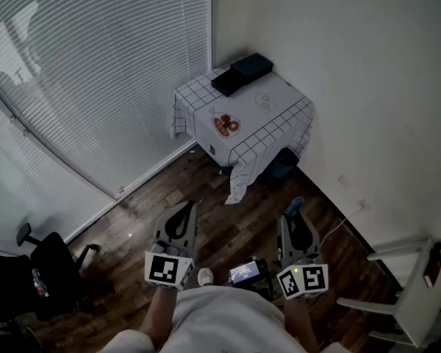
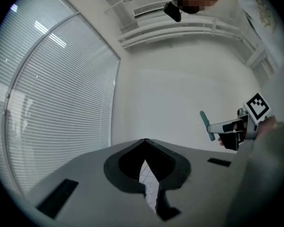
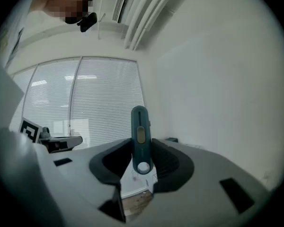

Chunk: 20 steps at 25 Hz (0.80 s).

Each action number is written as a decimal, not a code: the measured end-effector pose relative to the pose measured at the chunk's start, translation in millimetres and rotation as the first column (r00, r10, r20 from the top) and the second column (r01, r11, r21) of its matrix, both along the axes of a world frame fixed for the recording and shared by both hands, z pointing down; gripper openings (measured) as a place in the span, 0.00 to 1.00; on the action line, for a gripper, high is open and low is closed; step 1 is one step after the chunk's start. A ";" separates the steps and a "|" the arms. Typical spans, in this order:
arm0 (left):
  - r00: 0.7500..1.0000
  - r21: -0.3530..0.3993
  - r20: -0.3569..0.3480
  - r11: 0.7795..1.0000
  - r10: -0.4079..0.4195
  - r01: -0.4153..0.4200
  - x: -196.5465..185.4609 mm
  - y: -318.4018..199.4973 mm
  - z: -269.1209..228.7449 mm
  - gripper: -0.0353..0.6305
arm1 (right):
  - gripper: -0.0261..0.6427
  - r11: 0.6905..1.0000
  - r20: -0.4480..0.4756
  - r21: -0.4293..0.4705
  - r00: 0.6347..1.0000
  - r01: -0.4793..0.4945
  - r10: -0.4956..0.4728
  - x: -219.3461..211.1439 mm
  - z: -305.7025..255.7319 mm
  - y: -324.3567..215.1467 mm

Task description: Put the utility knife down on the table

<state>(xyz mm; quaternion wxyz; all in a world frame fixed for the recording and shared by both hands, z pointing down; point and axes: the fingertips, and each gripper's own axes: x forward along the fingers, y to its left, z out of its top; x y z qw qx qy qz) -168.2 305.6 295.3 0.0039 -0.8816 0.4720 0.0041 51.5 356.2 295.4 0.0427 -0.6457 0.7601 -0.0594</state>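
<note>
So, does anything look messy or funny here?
Only the tablecloth: it hangs unevenly, with its front corner drooping almost to the wooden floor. Nothing else stands out. The utility knife stands upright, clamped in the right gripper.

A small table [image 1: 244, 103] stands far off in the corner of the room, on a dark wood floor [image 1: 206, 226]. A white cloth [image 1: 242, 169] with thin dark squares covers it and hangs down its sides. Two flat dark things [image 1: 231, 81] lie side by side at the far end. A red shape [image 1: 226, 125] sits at the near end; I cannot tell what it is.
</note>
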 end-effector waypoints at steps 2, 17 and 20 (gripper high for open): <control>1.000 0.000 0.003 1.000 -0.009 0.009 0.4 -1.9 3.7 0.06 | 0.24 1.000 0.005 0.000 1.000 0.001 -0.001 3.9 0.5 -1.0; 0.999 0.010 0.018 0.999 -0.051 0.050 35.1 -8.0 3.8 0.06 | 0.24 0.999 0.047 0.023 0.998 0.045 -0.046 41.1 1.3 -12.6; 0.998 -0.001 0.011 0.998 -0.064 0.064 41.9 -7.5 5.4 0.06 | 0.25 0.998 0.057 0.017 0.997 0.053 -0.054 49.9 4.0 -14.8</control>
